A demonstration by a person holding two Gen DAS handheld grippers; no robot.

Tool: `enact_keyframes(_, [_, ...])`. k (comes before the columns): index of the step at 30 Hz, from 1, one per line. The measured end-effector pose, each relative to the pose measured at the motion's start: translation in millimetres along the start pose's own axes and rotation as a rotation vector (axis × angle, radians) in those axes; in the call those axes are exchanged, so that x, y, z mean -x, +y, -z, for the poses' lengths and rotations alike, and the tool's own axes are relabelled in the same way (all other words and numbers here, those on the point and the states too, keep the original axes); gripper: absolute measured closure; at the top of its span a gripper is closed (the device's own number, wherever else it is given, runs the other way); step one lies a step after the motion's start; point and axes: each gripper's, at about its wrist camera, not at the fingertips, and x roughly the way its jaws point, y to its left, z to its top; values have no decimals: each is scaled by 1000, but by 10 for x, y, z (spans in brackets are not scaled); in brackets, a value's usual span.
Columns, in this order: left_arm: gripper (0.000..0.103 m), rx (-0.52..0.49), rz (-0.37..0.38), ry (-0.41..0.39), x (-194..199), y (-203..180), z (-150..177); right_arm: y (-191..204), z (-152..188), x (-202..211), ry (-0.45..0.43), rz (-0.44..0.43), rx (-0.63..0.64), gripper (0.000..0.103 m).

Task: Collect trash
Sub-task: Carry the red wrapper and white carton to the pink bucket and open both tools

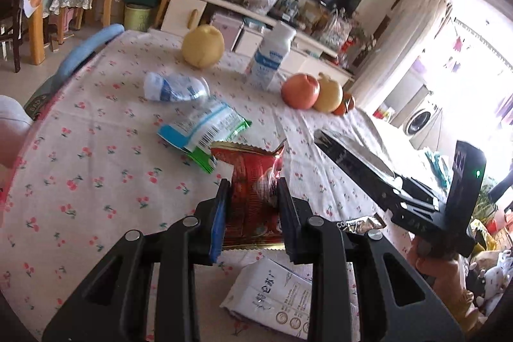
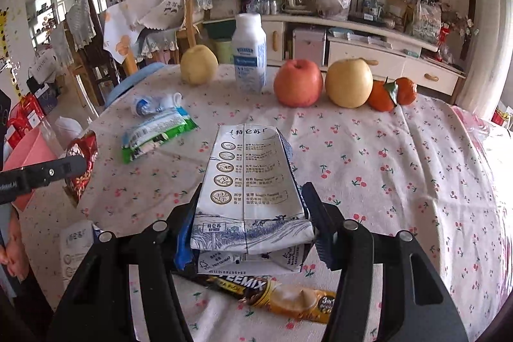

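Both hands loaded, bin off to my left.

My left gripper (image 1: 251, 213) is clamped on the red snack wrapper (image 1: 256, 181), lifted off the table (image 1: 80, 149); my right gripper (image 2: 248, 220) grips the milk carton (image 2: 253, 181) across its width, long axis pointing away from me. The pink bin (image 2: 29, 156) sits beyond the table's left edge, nearer my left hand, so I judge that one drops first.

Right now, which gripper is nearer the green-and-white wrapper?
Left. The left gripper, shut on a red packet, sits just short of the green-and-white wrapper. The right gripper holds a milk carton further off, to the wrapper's right.
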Motion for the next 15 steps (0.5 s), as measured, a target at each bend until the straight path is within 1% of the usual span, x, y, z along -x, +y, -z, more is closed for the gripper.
enact_keyframes(7, [72,47,13,-67,314,185,-47,259,-31,240,-28,-39,6,44])
enact_keyframes(12, [72,78,30,-107,508,329,-63,561,-85,411,-60,-81,27,44])
enact_keyframes(15, [72,98,29,-141,662,437,-83,814,-126,500,-72,-106,62,44])
